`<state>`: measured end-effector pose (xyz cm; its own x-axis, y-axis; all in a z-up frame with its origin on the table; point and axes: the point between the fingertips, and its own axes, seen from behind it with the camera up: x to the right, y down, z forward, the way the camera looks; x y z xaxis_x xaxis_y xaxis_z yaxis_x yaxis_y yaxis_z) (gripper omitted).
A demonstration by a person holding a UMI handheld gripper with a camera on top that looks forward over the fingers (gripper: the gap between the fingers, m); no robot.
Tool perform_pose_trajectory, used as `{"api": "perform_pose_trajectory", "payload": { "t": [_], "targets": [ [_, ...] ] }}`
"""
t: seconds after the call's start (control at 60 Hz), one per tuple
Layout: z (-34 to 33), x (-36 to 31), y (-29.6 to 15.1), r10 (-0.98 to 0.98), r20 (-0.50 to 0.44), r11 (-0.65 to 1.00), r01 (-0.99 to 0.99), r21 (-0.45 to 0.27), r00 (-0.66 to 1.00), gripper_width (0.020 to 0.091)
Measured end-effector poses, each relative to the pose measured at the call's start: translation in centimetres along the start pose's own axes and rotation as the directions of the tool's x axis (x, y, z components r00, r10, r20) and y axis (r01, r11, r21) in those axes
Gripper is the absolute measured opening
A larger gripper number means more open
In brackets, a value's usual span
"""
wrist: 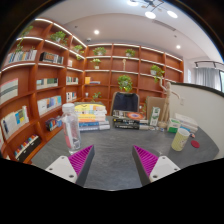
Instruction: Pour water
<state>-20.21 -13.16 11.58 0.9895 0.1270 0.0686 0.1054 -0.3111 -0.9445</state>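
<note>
- Gripper view: task looks barely begun — nothing held, no pouring seen.
- Jaws spread wide, empty; pink pads (82,160) either side of bare table (112,150).
- Clear bottle (71,127) stands upright toward table's left edge, ahead of left finger, apart from it.
- Yellowish cup (180,139) near right edge — prob. the receiver, can't confirm.
- Gripper (113,163) held level, low over near edge, aimed across table at shelves (40,75).
- Left to do: reach bottle, grasp, lift, tip over cup.

Tabletop (110,150): smooth, matt grey surface with a faint sheen. Bottle (71,127) near its left edge: clear glossy plastic; cup (180,139) toward the right edge: pale translucent plastic. Shelving (60,75): warm-toned wood, satin finish; finger pads (81,158): matt magenta, ribbed.
</note>
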Motion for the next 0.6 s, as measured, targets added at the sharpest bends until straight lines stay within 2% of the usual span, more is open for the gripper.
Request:
{"api": "perform_pose_trajectory", "payload": {
  "t": [0.133, 0.183, 0.283, 0.467, 0.6],
  "targets": [
    [0.5, -1.8, -0.7, -0.048, 0.058, 0.999, 0.047, 0.020, 0.997, 0.0814],
    [2.2, -6.5, 0.7, -0.037, 0.070, 0.999, 0.035, 0.035, 0.997, 0.0813],
    [3.5, -11.1, -0.5, -0.006, 0.111, 0.997, -0.002, 0.076, 0.994, 0.0815],
    [6.7, -14.2, -3.1, 0.061, 0.159, 0.984, -0.087, 0.158, 0.985, 0.0815],
    [9.5, -15.9, -3.2, 0.118, 0.196, 0.977, -0.148, 0.151, 0.974, 0.0809]
  ]
}}
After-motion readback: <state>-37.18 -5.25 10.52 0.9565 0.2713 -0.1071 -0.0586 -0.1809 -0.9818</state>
